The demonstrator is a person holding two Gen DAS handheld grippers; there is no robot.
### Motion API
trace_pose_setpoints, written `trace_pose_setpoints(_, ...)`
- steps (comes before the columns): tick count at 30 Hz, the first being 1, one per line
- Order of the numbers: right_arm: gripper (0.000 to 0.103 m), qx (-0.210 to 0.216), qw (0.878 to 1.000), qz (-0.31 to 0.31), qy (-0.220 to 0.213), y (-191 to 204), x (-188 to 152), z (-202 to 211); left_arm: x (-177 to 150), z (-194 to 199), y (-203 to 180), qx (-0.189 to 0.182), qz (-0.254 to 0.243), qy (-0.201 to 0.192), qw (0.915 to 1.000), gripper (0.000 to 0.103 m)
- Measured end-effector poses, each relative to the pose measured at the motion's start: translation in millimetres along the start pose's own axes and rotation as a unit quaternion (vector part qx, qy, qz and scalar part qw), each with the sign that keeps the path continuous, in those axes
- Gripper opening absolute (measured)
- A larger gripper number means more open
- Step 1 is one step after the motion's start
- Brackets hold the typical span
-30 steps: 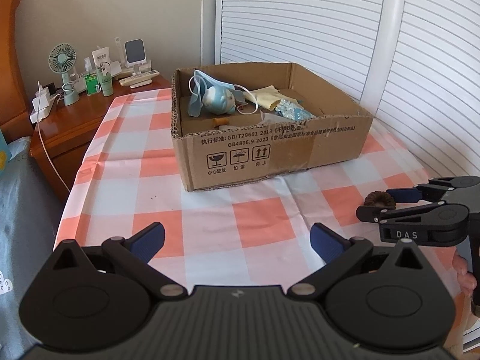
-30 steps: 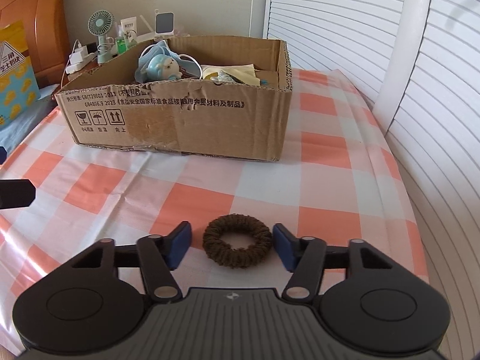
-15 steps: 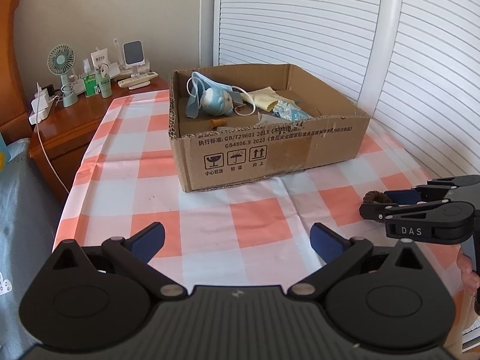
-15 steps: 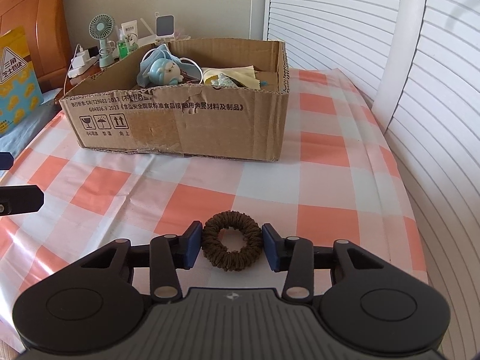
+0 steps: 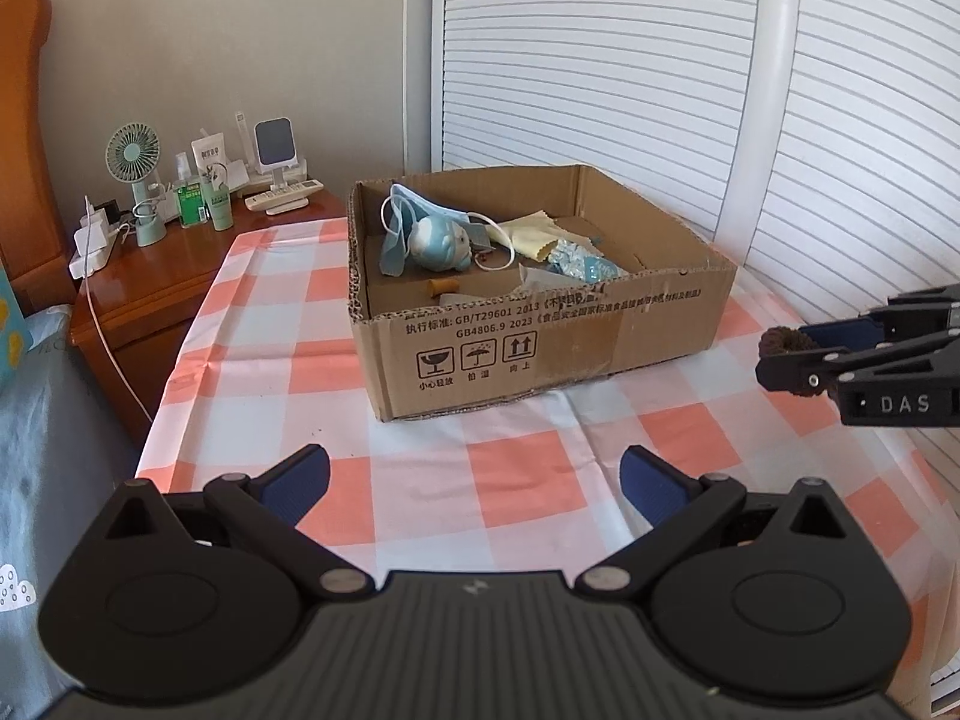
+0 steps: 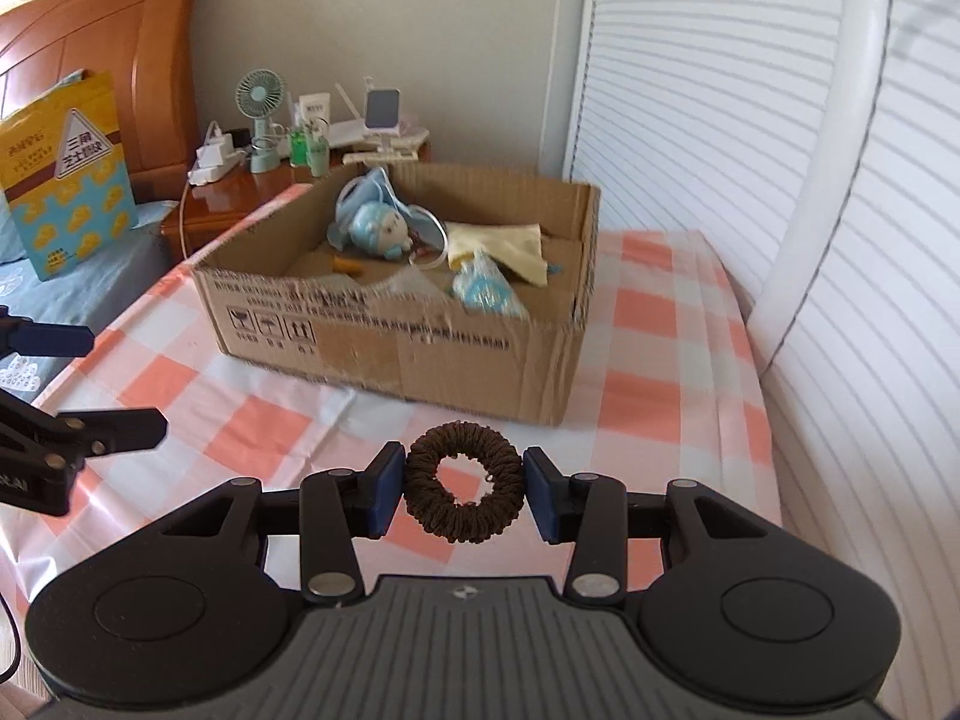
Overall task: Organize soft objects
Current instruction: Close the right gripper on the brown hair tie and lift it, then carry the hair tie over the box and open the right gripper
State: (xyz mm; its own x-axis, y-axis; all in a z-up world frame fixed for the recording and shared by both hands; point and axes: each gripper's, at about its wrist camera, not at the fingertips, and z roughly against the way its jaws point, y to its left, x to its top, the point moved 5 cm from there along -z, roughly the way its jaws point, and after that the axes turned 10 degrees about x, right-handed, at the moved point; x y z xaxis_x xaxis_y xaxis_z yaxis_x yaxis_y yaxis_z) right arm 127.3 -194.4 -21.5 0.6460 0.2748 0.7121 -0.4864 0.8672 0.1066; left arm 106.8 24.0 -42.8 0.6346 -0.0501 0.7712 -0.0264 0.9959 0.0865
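Note:
My right gripper [image 6: 462, 489] is shut on a brown hair scrunchie [image 6: 462, 489] and holds it above the checked tablecloth, in front of the open cardboard box [image 6: 420, 342]. The scrunchie also shows in the left wrist view [image 5: 780, 341], at the right edge between the right gripper's fingers. The box [image 5: 540, 348] holds a blue plush toy [image 5: 441, 243], a blue face mask [image 5: 399, 222], a yellow cloth [image 5: 528, 237] and a light blue packet [image 5: 579, 258]. My left gripper [image 5: 474, 480] is open and empty above the near part of the table.
The table carries an orange and white checked cloth [image 5: 288, 360]. A wooden nightstand [image 5: 150, 276] at the far left holds a small fan [image 5: 135, 180], bottles and a charger. A bed lies to the left. White slatted doors [image 5: 600, 60] stand behind the box.
My right gripper closed on the scrunchie and lifted it off the table toward the box. My left gripper rose a little and stayed open.

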Motion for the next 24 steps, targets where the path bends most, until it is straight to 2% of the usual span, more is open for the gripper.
trace_pose_setpoints(11, 0.048, 0.018, 0.997, 0.064, -0.034, 15, 58, 2, 3, 0, 9, 0.017, 0.0, -0.011, 0.9998, 0.102)
trace_pose_setpoints(15, 0.048, 0.025, 0.997, 0.069, -0.04, 16, 78, -8, 5, -1, 15, 0.013, 0.011, -0.018, 0.9997, 0.102)
trace_pose_setpoints(24, 0.048, 0.035, 0.996, 0.074, -0.031, 16, 118, -47, 11, -2, 32, 0.033, 0.023, -0.035, 0.9986, 0.102)
